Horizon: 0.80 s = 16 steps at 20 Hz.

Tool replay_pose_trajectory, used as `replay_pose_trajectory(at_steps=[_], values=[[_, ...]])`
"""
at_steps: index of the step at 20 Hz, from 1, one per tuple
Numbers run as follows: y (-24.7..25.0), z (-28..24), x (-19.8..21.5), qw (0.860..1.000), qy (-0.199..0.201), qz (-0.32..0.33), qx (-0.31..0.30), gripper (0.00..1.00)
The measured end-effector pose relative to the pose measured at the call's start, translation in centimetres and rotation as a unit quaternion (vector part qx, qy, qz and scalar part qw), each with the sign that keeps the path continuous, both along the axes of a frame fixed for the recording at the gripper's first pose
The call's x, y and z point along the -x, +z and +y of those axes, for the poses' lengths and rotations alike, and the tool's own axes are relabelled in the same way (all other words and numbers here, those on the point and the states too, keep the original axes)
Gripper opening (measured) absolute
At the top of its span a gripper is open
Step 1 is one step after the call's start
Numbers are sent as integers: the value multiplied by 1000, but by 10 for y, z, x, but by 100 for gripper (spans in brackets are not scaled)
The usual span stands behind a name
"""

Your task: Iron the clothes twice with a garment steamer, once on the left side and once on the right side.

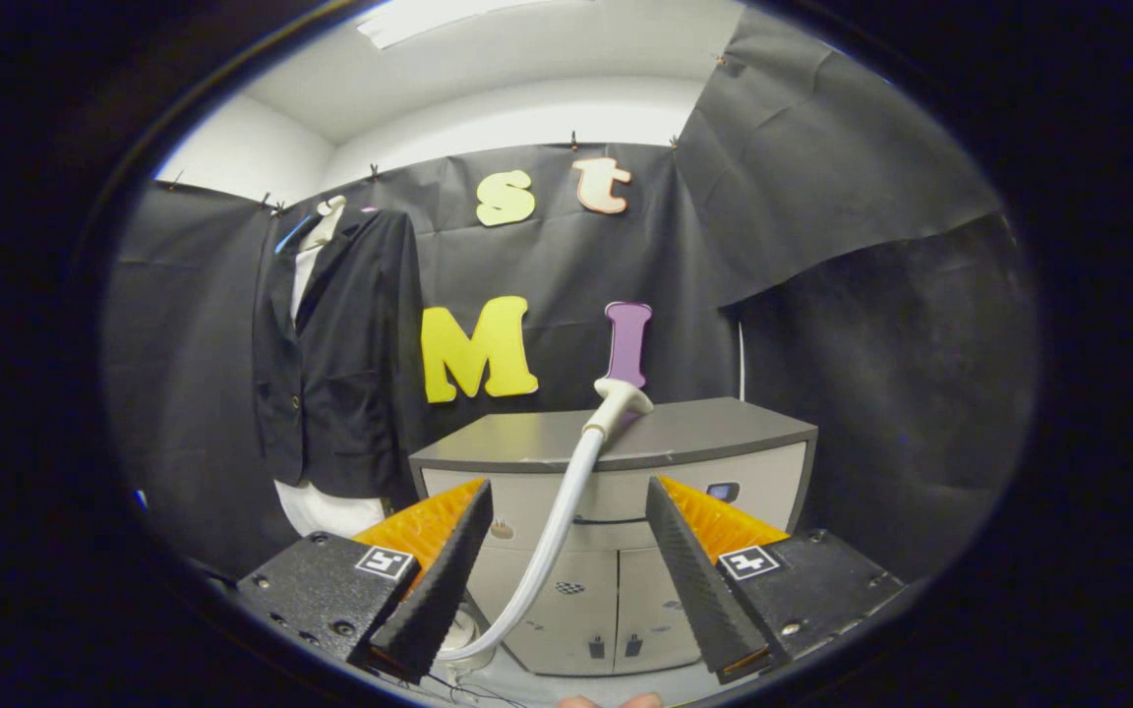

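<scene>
Garment steamer head point(619, 399) rests on the top of the grey desk point(704, 433), in the middle of the frame, its white hose point(557, 531) curving down from it across the desk's front and passing through the gap between the two fingers towards the lower centre. The hand-held gripper point(571, 575) stands wide open with nothing between its pads pressed on; the hose runs between the fingers point(439, 580) without either one touching it, as far as can be told. Both fingers are dark and ribbed, with orange backing behind them (a small square marker sits on each black mount).

The clothes to be ironed, a dark jacket point(340, 364) over a white shirt point(316, 256), hang on the booth's black wall at the left of the frame, well apart from the steamer head and beyond the left finger. The desk front shows pale drawers and doors point(616, 600). At the very bottom of the frame, fingertips of a person point(611, 700) just show.
</scene>
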<state>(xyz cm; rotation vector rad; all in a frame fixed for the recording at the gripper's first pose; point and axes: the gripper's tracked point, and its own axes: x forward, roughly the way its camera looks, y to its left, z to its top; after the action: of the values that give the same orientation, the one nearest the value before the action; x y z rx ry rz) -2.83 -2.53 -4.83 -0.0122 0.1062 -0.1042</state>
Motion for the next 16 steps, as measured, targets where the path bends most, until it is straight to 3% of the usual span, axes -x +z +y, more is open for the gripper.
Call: replay_pose_trajectory(at_steps=[8, 16], values=[[-6, 9, 14, 1000, -3, 10, 17, 98], [-10, 23, 15, 1000, -14, 20, -3, 98]])
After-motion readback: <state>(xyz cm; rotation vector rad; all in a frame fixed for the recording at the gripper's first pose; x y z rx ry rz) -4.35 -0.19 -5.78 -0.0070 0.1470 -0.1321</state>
